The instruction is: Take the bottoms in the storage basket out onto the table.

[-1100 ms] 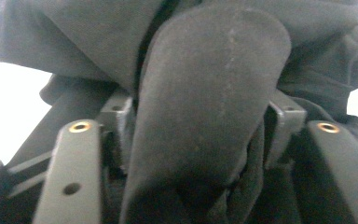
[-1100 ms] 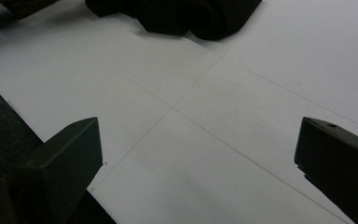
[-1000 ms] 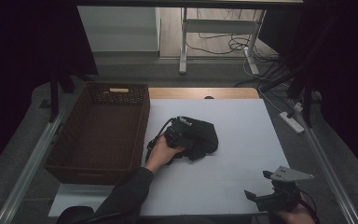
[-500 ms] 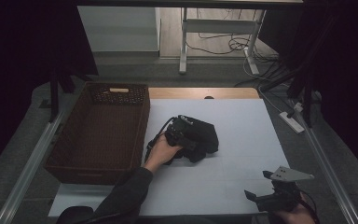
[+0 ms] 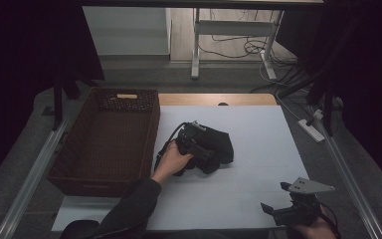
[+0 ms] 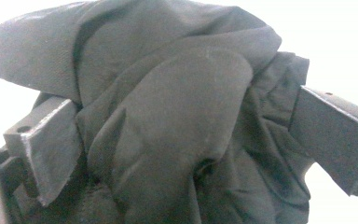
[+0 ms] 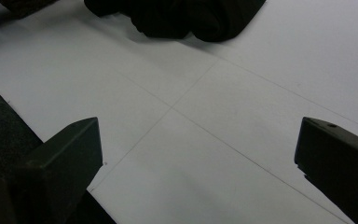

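With its jaws having just been opening to stand wide, the left gripper [image 5: 197, 145] has the bunched black cloth [image 5: 218, 148] between them, mid-table, just right of the brown basket [image 5: 104, 144]. Compared with a second ago, cloth and hand have barely shifted. Near right, the right gripper [image 5: 271, 211] hangs wide open over the white sheet [image 5: 258, 144], holding nothing.

Brown wicker basket [image 5: 104, 144] sitting on the left side of the table, long side running near to far, just beside the white sheet [image 5: 258, 149]. White sheet lying flat, covering most of the tabletop, faint crease lines crossing it. Bare wooden table edge [image 5: 214, 99] showing at the far end. Power strip [image 5: 312, 128] lying on the floor at right; cables [image 5: 238, 47] trailing beyond, beside a white desk leg [image 5: 195, 45].
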`<state>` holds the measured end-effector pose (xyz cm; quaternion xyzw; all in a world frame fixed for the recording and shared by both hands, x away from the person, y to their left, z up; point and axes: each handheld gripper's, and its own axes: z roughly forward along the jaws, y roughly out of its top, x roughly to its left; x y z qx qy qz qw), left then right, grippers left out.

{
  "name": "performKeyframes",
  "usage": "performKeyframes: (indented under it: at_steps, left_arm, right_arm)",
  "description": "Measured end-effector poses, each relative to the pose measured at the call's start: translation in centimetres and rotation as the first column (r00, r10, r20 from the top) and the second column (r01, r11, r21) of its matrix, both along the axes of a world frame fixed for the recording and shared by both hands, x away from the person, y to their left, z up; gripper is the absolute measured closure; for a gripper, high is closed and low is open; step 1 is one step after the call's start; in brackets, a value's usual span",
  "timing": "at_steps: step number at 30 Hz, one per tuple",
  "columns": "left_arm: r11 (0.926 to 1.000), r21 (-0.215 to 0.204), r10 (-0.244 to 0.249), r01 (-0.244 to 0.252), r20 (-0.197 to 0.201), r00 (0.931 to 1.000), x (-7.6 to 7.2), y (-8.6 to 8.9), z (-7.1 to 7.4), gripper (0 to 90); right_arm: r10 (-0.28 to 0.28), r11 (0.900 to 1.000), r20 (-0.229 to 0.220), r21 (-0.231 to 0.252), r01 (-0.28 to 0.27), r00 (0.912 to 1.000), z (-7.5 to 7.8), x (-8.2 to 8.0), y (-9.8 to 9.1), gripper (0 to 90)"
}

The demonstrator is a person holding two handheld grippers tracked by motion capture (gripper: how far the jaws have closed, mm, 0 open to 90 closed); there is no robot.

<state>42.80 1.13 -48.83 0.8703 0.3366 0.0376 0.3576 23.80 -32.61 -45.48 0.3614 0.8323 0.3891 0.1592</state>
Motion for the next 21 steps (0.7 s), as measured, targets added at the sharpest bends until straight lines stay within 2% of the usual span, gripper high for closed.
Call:
performKeyframes:
  at_steps: [3, 11, 21]
  left_arm:
    - [1.0000, -0.004, -0.001, 0.001, 0.011, 0.9999, -0.2, 0.0, 0.3, 1.2]
    - [0.9986, -0.049, -0.020, 0.020, 0.014, 0.9997, -0.5, 0.4, 1.1, 1.0]
    - [0.9944, -0.082, -0.066, 0.068, 0.017, 0.9976, -0.8, 0.5, 1.7, 0.0]
  right_arm:
    - [0.001, 1.0000, 0.001, 0.000, -0.001, 1.0000, 0.0, 0.0, 0.0, 1.2]
    - [0.001, 1.0000, 0.001, 0.000, -0.001, 1.0000, 0.0, 0.0, 0.0, 1.1]
    - [0.000, 1.0000, 0.001, 0.000, 0.000, 1.0000, 0.0, 0.0, 0.0, 1.1]
